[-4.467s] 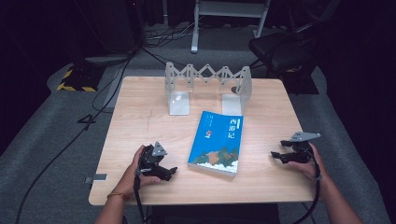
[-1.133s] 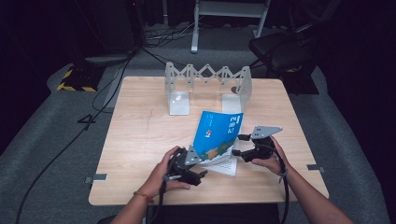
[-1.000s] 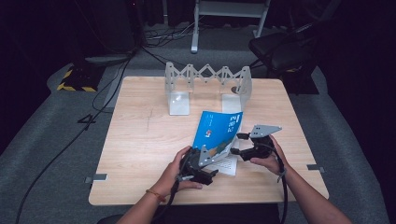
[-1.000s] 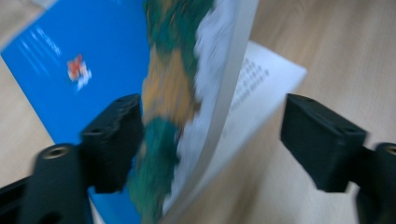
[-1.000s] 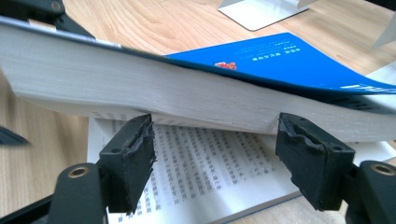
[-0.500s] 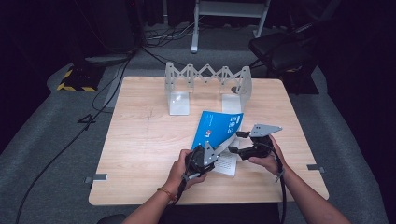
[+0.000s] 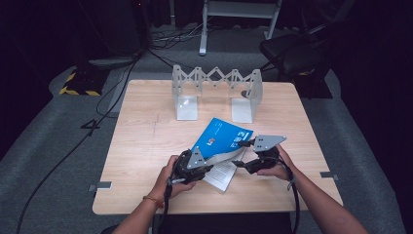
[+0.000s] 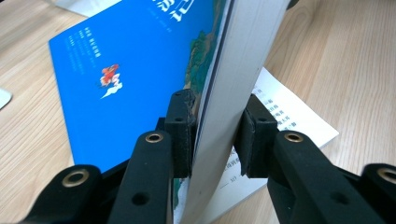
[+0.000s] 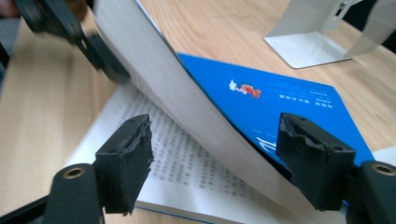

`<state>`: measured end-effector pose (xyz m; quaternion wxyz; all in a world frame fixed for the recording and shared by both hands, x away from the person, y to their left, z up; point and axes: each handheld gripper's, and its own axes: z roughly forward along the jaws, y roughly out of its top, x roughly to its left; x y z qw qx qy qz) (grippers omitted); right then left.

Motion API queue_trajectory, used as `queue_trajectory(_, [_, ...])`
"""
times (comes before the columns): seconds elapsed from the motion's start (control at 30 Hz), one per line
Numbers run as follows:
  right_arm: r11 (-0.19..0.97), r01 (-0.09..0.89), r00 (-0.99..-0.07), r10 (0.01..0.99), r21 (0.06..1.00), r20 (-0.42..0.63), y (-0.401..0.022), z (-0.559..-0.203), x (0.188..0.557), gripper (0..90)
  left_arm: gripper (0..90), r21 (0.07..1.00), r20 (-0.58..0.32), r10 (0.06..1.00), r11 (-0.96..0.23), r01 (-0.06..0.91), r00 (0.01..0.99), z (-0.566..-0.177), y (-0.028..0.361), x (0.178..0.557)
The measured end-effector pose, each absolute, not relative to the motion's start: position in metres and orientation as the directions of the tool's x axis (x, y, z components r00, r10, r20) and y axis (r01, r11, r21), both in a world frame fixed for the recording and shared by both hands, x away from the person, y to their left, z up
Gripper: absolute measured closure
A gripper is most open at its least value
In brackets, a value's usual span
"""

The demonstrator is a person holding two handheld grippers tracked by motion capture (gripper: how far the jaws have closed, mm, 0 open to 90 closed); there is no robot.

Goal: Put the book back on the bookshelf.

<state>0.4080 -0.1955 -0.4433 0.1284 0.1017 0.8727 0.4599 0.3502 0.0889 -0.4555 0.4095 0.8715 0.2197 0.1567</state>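
Blue book (image 7: 221, 139) | left gripper (image 8: 212, 135) jaws clamp lifted pages | right gripper (image 9: 219, 163) jaws spread around pages, not pressing

Each hand carries a black gripper: the left gripper (image 7: 204, 168) and right gripper (image 7: 242, 153) are topped by grey three-cornered plates dotted with small holes, and black cables trail back along the bare forearms. The left wrist wears a thin red-orange band (image 7: 152, 201). The black fingers (image 8: 180, 135) have brass-ringed rivet holes and blocky rubber pads; the right gripper's pads look frayed.

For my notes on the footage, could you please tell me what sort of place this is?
Probably a recording studio or lab rather than a home: a lone wooden table on grey carpet, dark surroundings, cables trailing across the floor, and a black chair behind.
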Motion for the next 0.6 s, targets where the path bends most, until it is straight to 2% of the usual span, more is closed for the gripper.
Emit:
queue_trajectory(0.1, [0.6,0.06,-0.937,0.31,0.798,-0.163,-0.188,-0.452,0.416,31.1,68.1,0.787,0.067,0.511,-0.555,0.269,0.857,-0.455,0.1,0.35])
queue_trajectory(0.13, [0.624,0.072,-0.927,0.331,0.778,-0.18,-0.185,-0.457,0.42,28.6,67.9,0.785,0.065,0.509,-0.557,0.27,0.858,-0.455,0.102,0.35])
queue_trajectory(0.2, [0.627,0.086,-0.931,0.327,0.774,-0.162,-0.185,-0.463,0.425,29.6,67.9,0.786,0.06,0.508,-0.554,0.273,0.859,-0.454,0.107,0.349])
queue_trajectory(0.27, [0.644,0.071,-0.922,0.334,0.762,-0.197,-0.185,-0.467,0.428,31.0,68.0,0.791,0.058,0.504,-0.55,0.268,0.862,-0.454,0.111,0.348])
queue_trajectory(0.4, [0.641,0.042,-0.922,0.32,0.766,-0.218,-0.192,-0.472,0.432,37.0,68.2,0.794,0.052,0.495,-0.548,0.265,0.867,-0.453,0.116,0.348])
queue_trajectory(0.5, [0.648,-0.008,-0.915,0.303,0.761,-0.268,-0.192,-0.471,0.427,45.9,68.0,0.798,0.05,0.496,-0.542,0.264,0.867,-0.453,0.116,0.348])
queue_trajectory(0.6, [0.68,-0.064,-0.901,0.275,0.73,-0.335,-0.188,-0.469,0.42,52.6,62.8,0.79,0.046,0.502,-0.548,0.276,0.864,-0.451,0.114,0.348])
